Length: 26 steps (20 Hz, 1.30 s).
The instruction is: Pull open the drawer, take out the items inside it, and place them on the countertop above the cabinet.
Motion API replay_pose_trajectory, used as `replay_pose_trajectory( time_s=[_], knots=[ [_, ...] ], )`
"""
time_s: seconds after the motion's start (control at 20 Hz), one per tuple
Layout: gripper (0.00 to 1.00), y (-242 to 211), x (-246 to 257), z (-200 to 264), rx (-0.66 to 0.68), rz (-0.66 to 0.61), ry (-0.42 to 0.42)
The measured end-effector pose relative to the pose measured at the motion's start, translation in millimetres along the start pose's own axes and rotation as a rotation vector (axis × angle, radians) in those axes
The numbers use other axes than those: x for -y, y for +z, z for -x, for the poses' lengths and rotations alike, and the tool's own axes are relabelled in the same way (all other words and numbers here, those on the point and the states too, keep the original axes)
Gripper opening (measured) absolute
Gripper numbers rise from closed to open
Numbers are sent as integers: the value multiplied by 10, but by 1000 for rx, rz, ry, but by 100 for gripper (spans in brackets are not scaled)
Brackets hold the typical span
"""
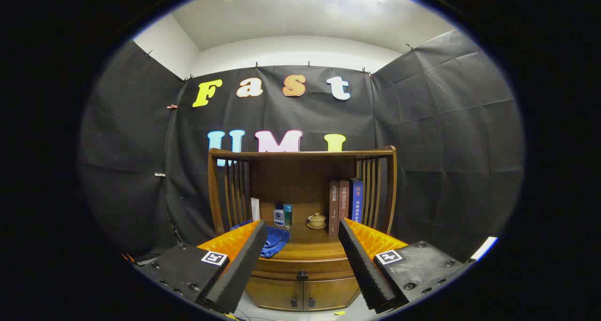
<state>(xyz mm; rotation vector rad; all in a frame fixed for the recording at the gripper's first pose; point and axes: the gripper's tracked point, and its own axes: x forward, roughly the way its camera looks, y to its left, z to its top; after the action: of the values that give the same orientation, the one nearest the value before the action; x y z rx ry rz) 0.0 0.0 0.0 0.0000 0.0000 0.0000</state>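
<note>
Hand-held gripper [300, 246] spread apart, holding nothing, before closed drawer [303, 267]; book [355, 200] spines unreadable.

The one camera rides on the gripper [300, 246], looking level along its spread fingers, straight at the cabinet [303, 283] front from a short way off.

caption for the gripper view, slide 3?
Open hand-held gripper faces the wooden cabinet, its drawer still closed.
</note>
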Motion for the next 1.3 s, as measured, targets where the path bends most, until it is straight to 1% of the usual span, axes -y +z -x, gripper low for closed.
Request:
replay_pose_trajectory(
  time_s=[0.5,1.3],
  knots=[
    [99,87,17,40,14,-6,2],
    [99,56,12,15,5,0,-2]
  ],
)
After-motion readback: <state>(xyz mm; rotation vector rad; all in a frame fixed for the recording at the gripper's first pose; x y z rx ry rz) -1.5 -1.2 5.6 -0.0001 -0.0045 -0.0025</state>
